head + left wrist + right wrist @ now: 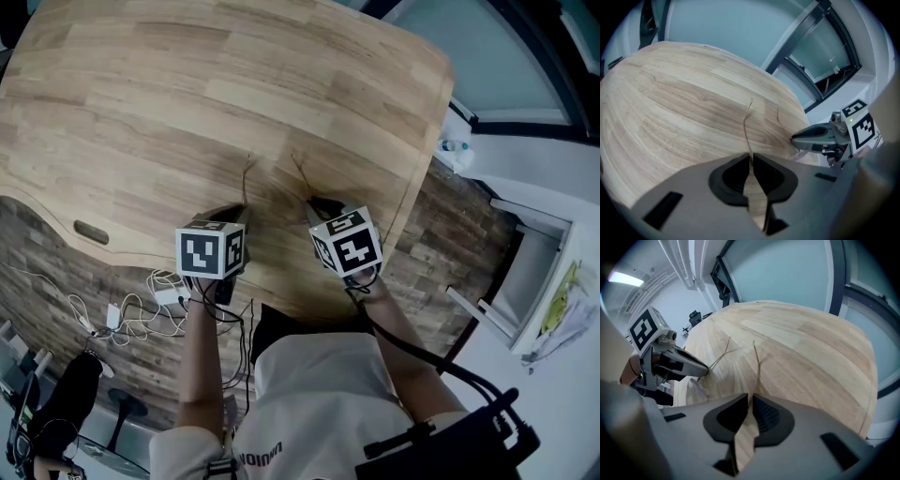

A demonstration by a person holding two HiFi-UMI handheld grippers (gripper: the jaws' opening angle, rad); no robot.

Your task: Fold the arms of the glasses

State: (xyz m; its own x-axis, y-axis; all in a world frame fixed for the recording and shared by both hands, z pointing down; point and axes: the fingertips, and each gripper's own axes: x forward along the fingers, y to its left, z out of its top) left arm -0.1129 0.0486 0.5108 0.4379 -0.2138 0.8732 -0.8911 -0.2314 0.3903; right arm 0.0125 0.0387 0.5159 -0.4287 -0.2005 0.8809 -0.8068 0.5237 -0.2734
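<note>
Thin-framed glasses lie on the wooden table (187, 103), arms spread and pointing away from me. The left arm (746, 124) runs straight into my left gripper (750, 157), whose jaws are shut on it near the hinge. My right gripper (751, 397) is shut in the same way on the right arm (757, 364). In the head view both thin arms (246, 178) (302, 173) stick out beyond the left gripper (228, 220) and the right gripper (323, 206). The marker cubes hide the front of the glasses. Each gripper view shows the other gripper (815, 138) (679, 362) close beside it.
Both grippers work close to the table's near edge (281, 305). An oval cutout (91, 232) sits in the table's left lobe. Cables and a power strip (141, 305) lie on the brick-patterned floor below. A white stand (530, 272) is at the right.
</note>
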